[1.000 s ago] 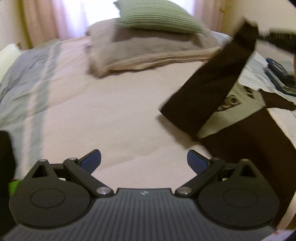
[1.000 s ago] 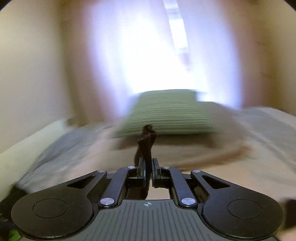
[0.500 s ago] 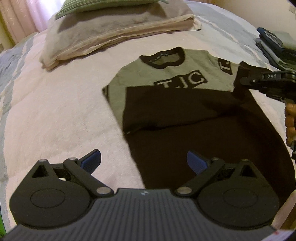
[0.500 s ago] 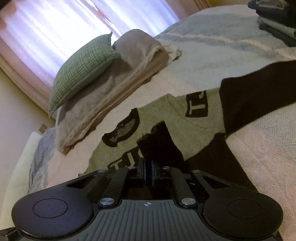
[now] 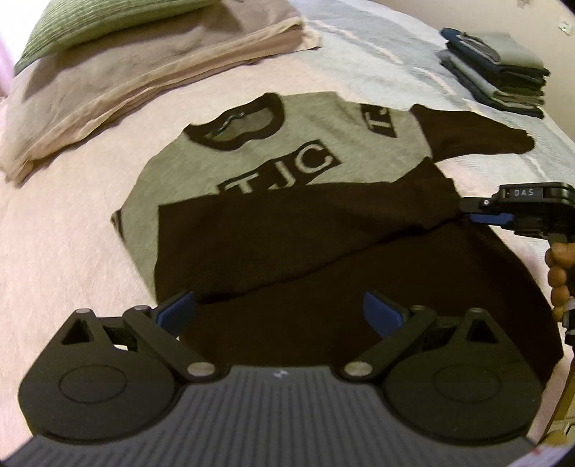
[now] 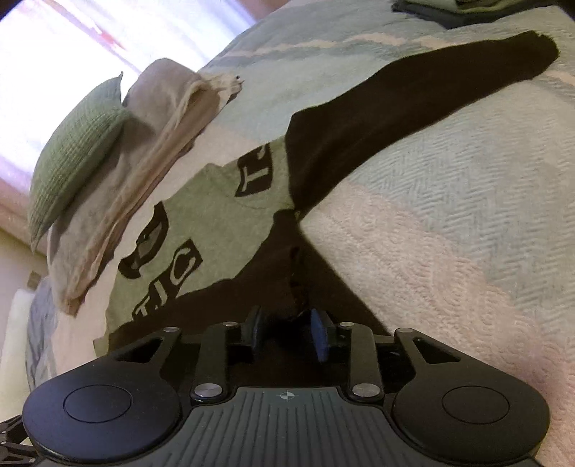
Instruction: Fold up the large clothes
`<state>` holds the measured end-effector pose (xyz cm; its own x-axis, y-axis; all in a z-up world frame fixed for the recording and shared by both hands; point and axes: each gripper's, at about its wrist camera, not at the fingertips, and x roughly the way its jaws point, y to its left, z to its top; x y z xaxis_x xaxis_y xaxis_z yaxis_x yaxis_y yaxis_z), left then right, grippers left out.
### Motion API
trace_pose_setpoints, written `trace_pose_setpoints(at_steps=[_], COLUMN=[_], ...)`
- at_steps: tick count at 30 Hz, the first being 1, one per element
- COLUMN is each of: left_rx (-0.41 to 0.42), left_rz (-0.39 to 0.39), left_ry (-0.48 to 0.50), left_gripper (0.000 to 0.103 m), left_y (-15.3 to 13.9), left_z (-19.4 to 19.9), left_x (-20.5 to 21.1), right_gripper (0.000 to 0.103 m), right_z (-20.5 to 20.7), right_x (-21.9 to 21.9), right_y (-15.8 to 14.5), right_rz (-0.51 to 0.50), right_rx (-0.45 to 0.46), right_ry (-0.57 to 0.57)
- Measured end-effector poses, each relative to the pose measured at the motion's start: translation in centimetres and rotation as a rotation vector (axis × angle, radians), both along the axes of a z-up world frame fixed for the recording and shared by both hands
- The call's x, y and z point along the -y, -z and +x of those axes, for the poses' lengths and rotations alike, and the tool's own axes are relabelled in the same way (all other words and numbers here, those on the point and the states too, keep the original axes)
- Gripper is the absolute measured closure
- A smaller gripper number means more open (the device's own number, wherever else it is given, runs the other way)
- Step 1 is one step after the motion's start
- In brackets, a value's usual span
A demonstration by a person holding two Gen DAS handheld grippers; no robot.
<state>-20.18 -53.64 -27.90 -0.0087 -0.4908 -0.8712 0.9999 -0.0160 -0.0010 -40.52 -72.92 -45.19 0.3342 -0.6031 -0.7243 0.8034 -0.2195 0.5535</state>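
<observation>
Spread flat across the centre of the left wrist frame, a grey-and-black "TJC" sweatshirt (image 5: pixel 287 201) lies on a pale woven bedspread (image 5: pixel 72 222), one black sleeve (image 5: pixel 305 237) already folded across its chest. At lower centre, the left gripper (image 5: pixel 278 311) hangs above the dark hem, fingers wide apart and holding nothing. At right edge, the right gripper (image 5: pixel 478 215), held in a person's hand (image 5: pixel 560 276), meets the cuff end of that folded sleeve; its own camera shows the jaws parted by a narrow gap with dark cloth (image 6: pixel 287 316) bunched between the fingers, apparently no longer pinched.

The other sleeve (image 5: pixel 474 134) stretches unfolded toward upper right, pointing at a stack of folded clothes (image 5: pixel 499 68). A green cushion (image 5: pixel 118 21) tops folded beige bedding (image 5: pixel 151 75) at upper left.

Risk from here seems to sit with the cuff: if the right fingers withdraw while fabric clings to a pad, the laid sleeve could drag back off the chest and undo the fold. A lifted or skewed sleeve would also leave a lumpy edge for the next fold. The loosely woven bedspread may snag or ruck beneath a gripper that dips too low.
</observation>
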Motion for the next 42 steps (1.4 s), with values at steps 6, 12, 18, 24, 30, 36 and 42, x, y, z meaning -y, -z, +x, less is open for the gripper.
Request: trace_pose_setpoints(at_steps=[6, 12, 18, 24, 30, 36, 42], left_rx=[-0.007, -0.010, -0.031, -0.022, 0.010, 0.102, 0.108], left_rz=[-0.033, -0.032, -0.008, -0.009, 0.001, 0.039, 0.054], left_ry=[0.012, -0.008, -0.006, 0.034, 0.034, -0.117, -0.319], left_gripper=[0.005, 0.005, 0.005, 0.005, 0.005, 0.005, 0.005], left_y=[-0.8, -0.7, 0.0, 0.1, 0.1, 1.3, 2.4], left_z=[0.4, 1.8, 2.3, 1.3, -1.8, -5.2, -8.1], left_x=[0.1, -1.1, -2.2, -1.4, 2.1, 6.7, 10.2], right_gripper=[0.076, 0.100, 0.100, 0.083, 0.052, 0.052, 0.052], right_z=[0.2, 1.1, 0.5, -1.3, -7.5, -18.7, -28.3], right_x=[1.6, 2.8, 1.8, -0.3, 0.1, 3.8, 6.7], right_y=[0.3, -0.9, -0.8, -0.5, -2.9, -2.8, -1.1], right_rz=[0.010, -0.028, -0.045, 0.039, 0.015, 0.004, 0.032], right_rx=[0.030, -0.035, -0.126, -0.156, -0.181, -0.209, -0.206], right_ry=[0.014, -0.011, -0.008, 0.080, 0.142, 0.214, 0.311])
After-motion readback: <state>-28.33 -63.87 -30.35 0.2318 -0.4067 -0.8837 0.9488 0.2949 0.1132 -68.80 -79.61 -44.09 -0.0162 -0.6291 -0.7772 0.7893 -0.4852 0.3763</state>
